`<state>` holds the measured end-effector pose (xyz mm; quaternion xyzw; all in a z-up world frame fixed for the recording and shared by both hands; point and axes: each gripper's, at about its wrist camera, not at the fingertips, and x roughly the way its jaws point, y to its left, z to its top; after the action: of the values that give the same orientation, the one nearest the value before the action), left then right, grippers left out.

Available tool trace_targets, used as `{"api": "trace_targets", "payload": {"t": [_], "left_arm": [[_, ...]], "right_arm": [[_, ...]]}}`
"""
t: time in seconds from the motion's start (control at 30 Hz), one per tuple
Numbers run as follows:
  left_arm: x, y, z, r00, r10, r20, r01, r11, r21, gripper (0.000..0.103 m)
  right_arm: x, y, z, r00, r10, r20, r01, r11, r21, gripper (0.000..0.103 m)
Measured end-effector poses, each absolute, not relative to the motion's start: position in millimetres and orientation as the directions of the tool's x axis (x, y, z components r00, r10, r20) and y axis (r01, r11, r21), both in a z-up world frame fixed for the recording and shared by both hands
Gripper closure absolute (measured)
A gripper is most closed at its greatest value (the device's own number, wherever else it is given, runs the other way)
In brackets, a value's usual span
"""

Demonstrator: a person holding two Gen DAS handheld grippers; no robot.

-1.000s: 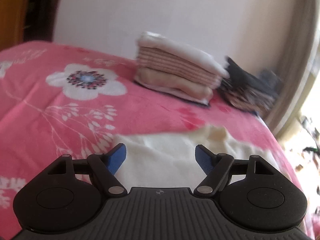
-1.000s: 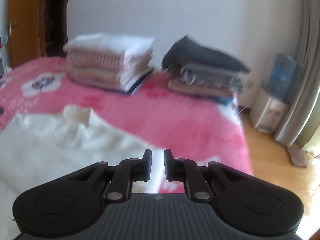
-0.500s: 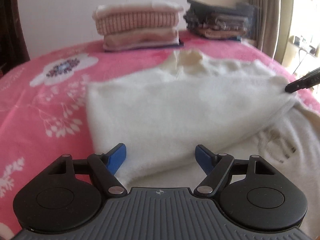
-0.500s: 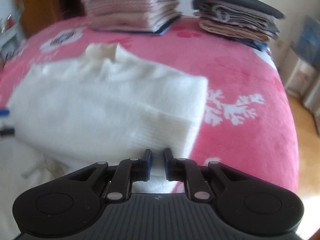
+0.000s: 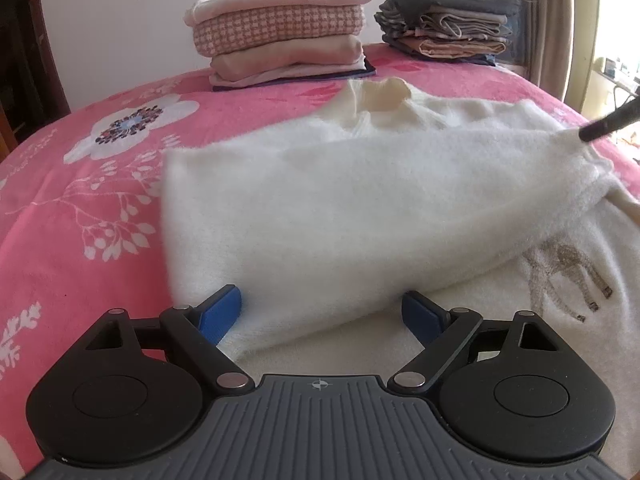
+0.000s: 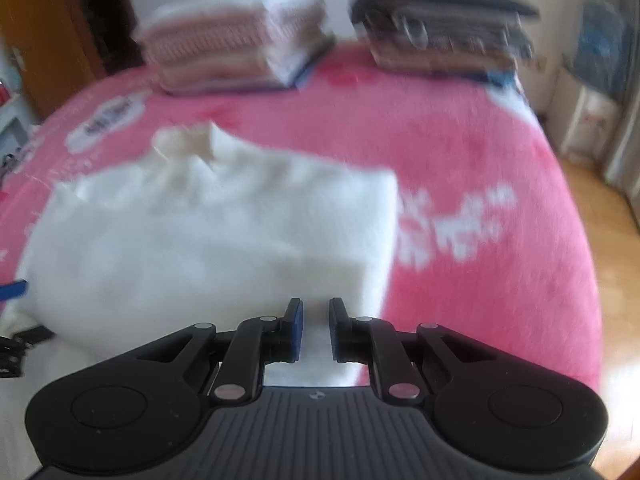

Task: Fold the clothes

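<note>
Starting on the left with the left gripper (image 5: 322, 314): wide open, having just been spreading its jaws further, blue pads either side of the near fold edge of the white fuzzy sweater (image 5: 360, 200) but not pressing on it. Looks like a release, then. Compared with a second ago, quite a different view too: back then mostly pink floral blanket (image 5: 100, 200) with only a strip of white at the bottom, now sitting low and close over a thick folded band of sweater lying straight across in front.

Reads to me as one fold just laid down. Lower half doubled over the body, collar poking up at the far side, a little deer motif (image 5: 568, 276) on the layer underneath, off to the right.

Over to the right gripper (image 6: 316, 320): nearly closed, white knit showing in the narrow gap, and from the left view bunching the sweater's right corner at its tip. Pinching that edge, by the look of it, though too blurry to swear by.

Probably a second fold left before joining the two stacks of folded clothes (image 5: 280, 32) at the far end of the bed.
</note>
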<state>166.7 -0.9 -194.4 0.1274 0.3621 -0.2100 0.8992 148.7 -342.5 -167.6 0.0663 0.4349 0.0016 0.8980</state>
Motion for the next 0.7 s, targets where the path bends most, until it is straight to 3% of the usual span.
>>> {"api": "trace_targets", "payload": {"t": [0.23,0.53,0.7], "left_arm": [[167.1,-1.9,-188.1,0.649,-0.275,-0.709,0.447,0.892,0.063,0.015],[122.4,23.4,-127.2,0.724,-0.264,-0.637,0.379,0.924,0.047,0.013],[81.3,31.4,-106.0,0.709,-0.270,-0.651,0.371,0.928,0.019,0.012]], "right_arm": [[165.4,-346.7,-195.7,0.594,0.009,-0.804,0.081,0.994,0.072,0.089],[130.6,-339.0,-132.7,0.687,0.019,-0.726,0.081,0.991,0.102,0.088],[80.1,-329.0,-81.0,0.750,0.039,-0.661,0.048,0.993,0.112,0.088]]}}
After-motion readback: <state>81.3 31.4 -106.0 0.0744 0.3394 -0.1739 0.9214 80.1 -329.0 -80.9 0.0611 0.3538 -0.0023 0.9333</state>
